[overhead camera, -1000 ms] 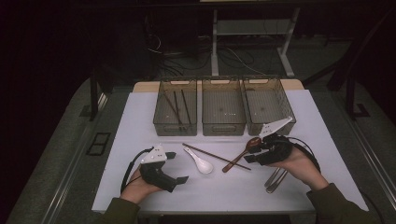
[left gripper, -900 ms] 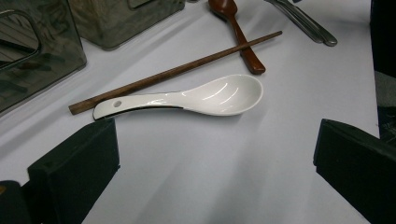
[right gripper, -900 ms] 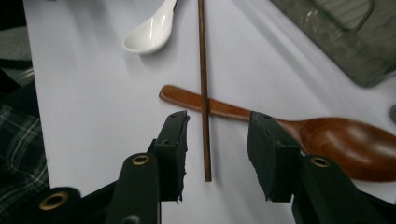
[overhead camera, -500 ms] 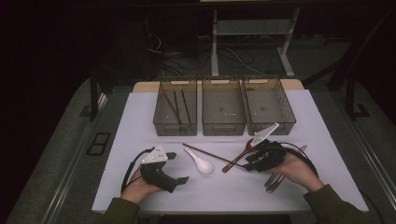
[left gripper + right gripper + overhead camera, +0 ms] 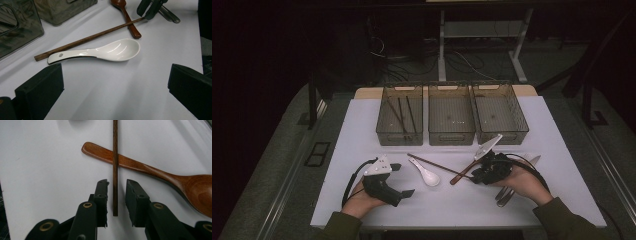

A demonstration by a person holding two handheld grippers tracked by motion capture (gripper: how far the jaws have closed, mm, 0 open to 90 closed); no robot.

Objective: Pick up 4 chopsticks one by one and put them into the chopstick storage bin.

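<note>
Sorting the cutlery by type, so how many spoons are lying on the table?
2: a white ceramic spoon lies mid-table; a brown wooden spoon lies near the right gripper, crossed by a chopstick.

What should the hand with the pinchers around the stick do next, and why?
Probably close the jaws a little more: the right gripper has been closing, the chopstick stands between its pads with gaps on both sides, and it lies across the wooden spoon.

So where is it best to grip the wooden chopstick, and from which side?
Probably at its free near end: the chopstick lies flat across the wooden spoon, which may lift it slightly there. Come from above, as the right gripper does, one finger along each long side, clear of the crossing.
</note>
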